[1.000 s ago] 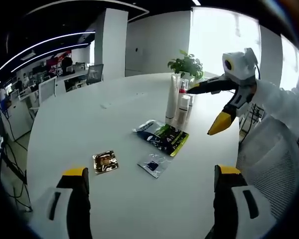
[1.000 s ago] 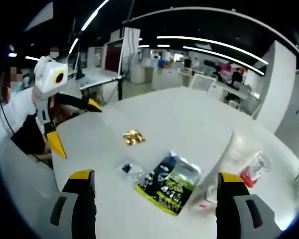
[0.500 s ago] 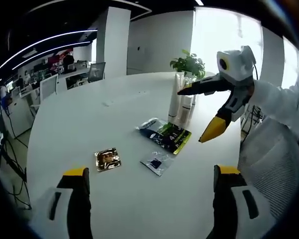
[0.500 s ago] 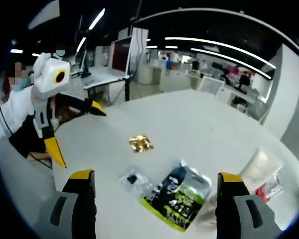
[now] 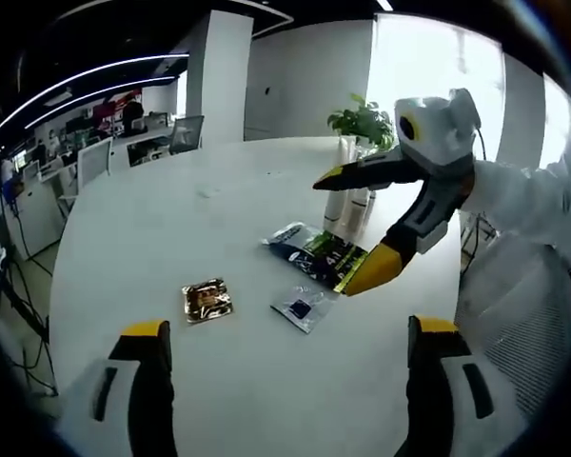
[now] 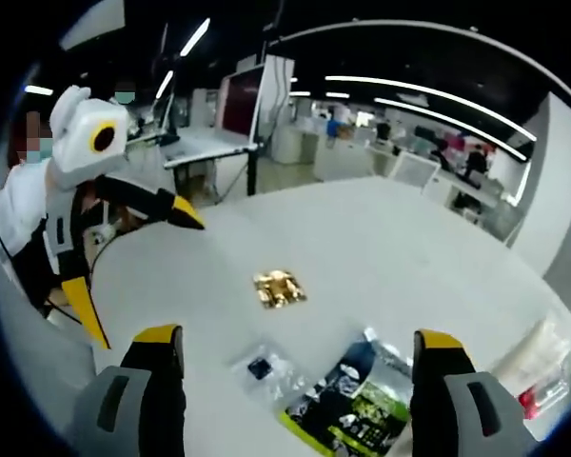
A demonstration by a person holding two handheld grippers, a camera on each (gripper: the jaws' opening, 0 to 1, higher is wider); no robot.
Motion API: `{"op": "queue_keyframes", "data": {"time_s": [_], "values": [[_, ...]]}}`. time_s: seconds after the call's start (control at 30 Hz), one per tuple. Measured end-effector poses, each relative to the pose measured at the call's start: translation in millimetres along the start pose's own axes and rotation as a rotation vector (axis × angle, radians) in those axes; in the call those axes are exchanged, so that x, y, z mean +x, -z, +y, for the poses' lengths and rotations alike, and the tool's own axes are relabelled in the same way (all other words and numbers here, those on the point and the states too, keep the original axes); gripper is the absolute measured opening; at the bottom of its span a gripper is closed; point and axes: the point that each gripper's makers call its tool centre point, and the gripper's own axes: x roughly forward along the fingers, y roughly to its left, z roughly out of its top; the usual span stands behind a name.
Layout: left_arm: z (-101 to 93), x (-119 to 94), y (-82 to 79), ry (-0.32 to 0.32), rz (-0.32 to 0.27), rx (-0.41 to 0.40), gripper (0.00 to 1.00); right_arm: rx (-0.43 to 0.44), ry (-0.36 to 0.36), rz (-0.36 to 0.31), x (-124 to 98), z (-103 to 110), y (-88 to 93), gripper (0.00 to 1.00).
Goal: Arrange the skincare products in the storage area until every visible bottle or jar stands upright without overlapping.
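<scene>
Left gripper view: the left gripper (image 5: 284,381) has its fingers spread, grasping nothing. On the smooth round white desk (image 5: 152,238), tall white bottles (image 5: 347,202) stand upright just behind a glossy dark pouch (image 5: 316,255); a gold packet (image 5: 206,299) and a clear sachet (image 5: 301,307) lie nearer. The right gripper (image 5: 338,228) hangs over the pouch, fingers apart.

Right gripper view: the right gripper (image 6: 295,381) is released; the bottles (image 6: 542,367) lie right of the pouch (image 6: 357,405).

Your left gripper view looks down from above the near edge of the white table (image 5: 124,219), facing across it toward the window. Your right gripper view sits over another edge of the table (image 6: 381,228), facing the office desks. Both stand well back and share the gold sachet (image 5: 206,301) (image 6: 278,288), clear packet (image 5: 303,308) (image 6: 264,367) and dark green pouch (image 5: 319,257) (image 6: 357,405)
</scene>
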Motion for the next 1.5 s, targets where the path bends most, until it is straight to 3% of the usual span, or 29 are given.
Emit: {"op": "queue_keyframes", "data": {"time_s": [0.63, 0.93, 1.5], "values": [[0.9, -0.9, 6.0, -0.001, 0.006, -0.006, 0.97, 0.009, -0.063, -0.004, 42.7, 19.6, -3.9, 0.82], [-0.6, 1.6, 5.9, 0.007, 0.003, -0.009, 0.97, 0.002, -0.068, 0.017, 58.3, 22.4, -0.5, 0.64], [4.4, -1.1, 10.2, 0.003, -0.001, -0.022, 0.98, -0.025, -0.096, 0.03, 87.4, 33.0, -0.5, 0.56]]}}
